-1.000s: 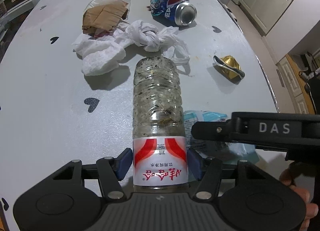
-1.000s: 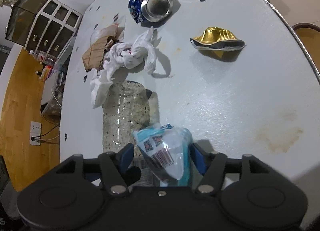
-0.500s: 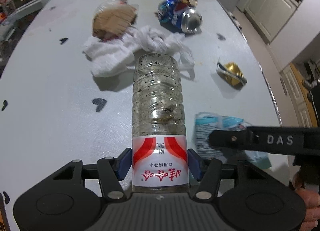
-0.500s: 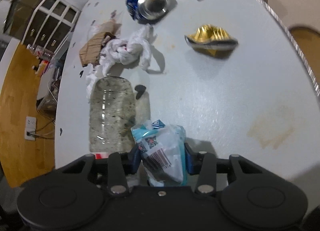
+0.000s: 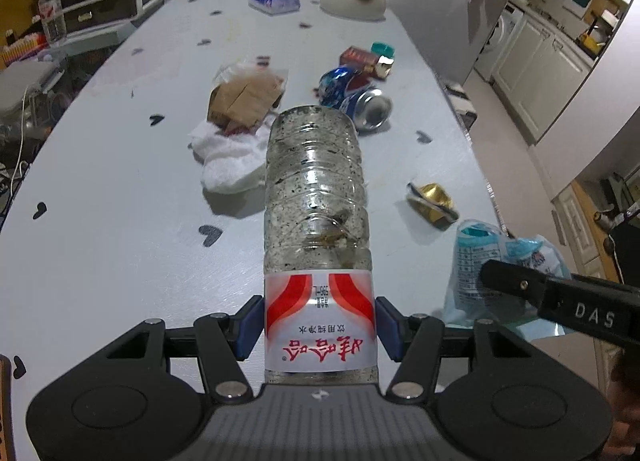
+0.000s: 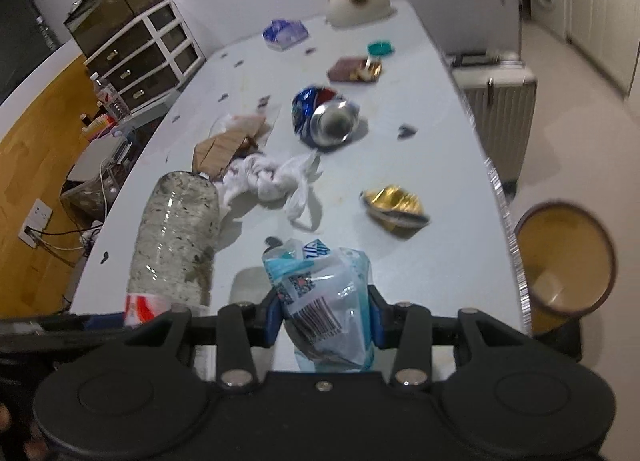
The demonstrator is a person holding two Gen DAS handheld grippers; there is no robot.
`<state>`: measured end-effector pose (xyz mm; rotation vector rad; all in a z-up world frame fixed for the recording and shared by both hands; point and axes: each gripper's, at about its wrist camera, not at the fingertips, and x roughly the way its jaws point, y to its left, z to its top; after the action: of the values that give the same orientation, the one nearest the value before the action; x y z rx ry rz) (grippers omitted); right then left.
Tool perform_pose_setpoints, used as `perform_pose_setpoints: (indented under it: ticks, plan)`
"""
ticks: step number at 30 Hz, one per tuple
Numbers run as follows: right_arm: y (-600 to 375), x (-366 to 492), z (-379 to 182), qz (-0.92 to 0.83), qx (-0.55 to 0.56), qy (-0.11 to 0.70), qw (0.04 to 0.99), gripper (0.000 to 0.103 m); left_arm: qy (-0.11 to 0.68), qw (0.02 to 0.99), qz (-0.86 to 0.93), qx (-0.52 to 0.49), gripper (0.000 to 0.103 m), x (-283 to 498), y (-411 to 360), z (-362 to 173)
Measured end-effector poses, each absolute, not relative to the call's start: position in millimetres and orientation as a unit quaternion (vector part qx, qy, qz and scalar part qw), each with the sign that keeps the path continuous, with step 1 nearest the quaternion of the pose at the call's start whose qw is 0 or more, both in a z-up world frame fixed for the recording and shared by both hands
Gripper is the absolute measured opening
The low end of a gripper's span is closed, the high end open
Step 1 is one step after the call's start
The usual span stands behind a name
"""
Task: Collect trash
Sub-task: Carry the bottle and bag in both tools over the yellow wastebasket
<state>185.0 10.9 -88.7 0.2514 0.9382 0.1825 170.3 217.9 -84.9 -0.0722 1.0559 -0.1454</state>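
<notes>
both pieces of trash are gripped and off the table (image 5: 100, 245) — this looks like the carry step, between picking up and dropping.

the left gripper (image 5: 319, 331) is clamped on the clear plastic bottle (image 5: 316, 197), its blue pads pressed against the red-and-white label near the bottle's neck end, with the speckled, dirty body sticking out forward over the middle of the table. the right gripper (image 6: 323, 321) is pinching the light-blue plastic wrapper (image 6: 324, 301), squeezed flat between its pads with the barcode side facing the camera; its jaws have just been closing and now sit tight on the film. the wrapper hangs over the near part of the table, toward the right edge.

left on the table: a crushed blue can (image 6: 324, 117) and a small red box (image 6: 352, 70) toward the far right, a brown cardboard piece (image 5: 244, 99) on crumpled white tissue (image 5: 230, 157) around the middle, and a flattened gold wrapper (image 6: 394, 203) close to the right edge.

just past that right edge, down on the floor, stands a round bin (image 6: 566, 257) with an open mouth. my guess is the next move is to swing both grippers out over the edge, line each item up above the opening, and spread the jaws — the bottle is long, so it wants tipping end-down to go in cleanly. the thin wrapper may cling to a pad and need a shake.
</notes>
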Motion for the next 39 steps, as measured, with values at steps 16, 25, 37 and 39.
perform_pose_setpoints:
  ticks: [16, 25, 37, 39]
  plan:
    - [-140.1, 140.0, -46.6, 0.076, 0.079, 0.390, 0.914, 0.043, 0.459, 0.886, -0.057, -0.033, 0.059, 140.2, 77.4, -55.8]
    - [-262.5, 128.3, -35.2, 0.091, 0.062, 0.377, 0.920, 0.043, 0.445, 0.892, -0.053, -0.051, 0.059, 124.7, -40.3, -53.1]
    - [-370.1, 134.9, -61.4, 0.025, 0.103, 0.395, 0.912, 0.043, 0.476, 0.873, -0.105, -0.035, 0.059, 159.1, -144.3, -83.4]
    - [-381.2, 137.9, -69.6, 0.014, 0.112, 0.400, 0.909, 0.043, 0.488, 0.865, -0.115, -0.034, 0.059, 170.1, -156.7, -94.6]
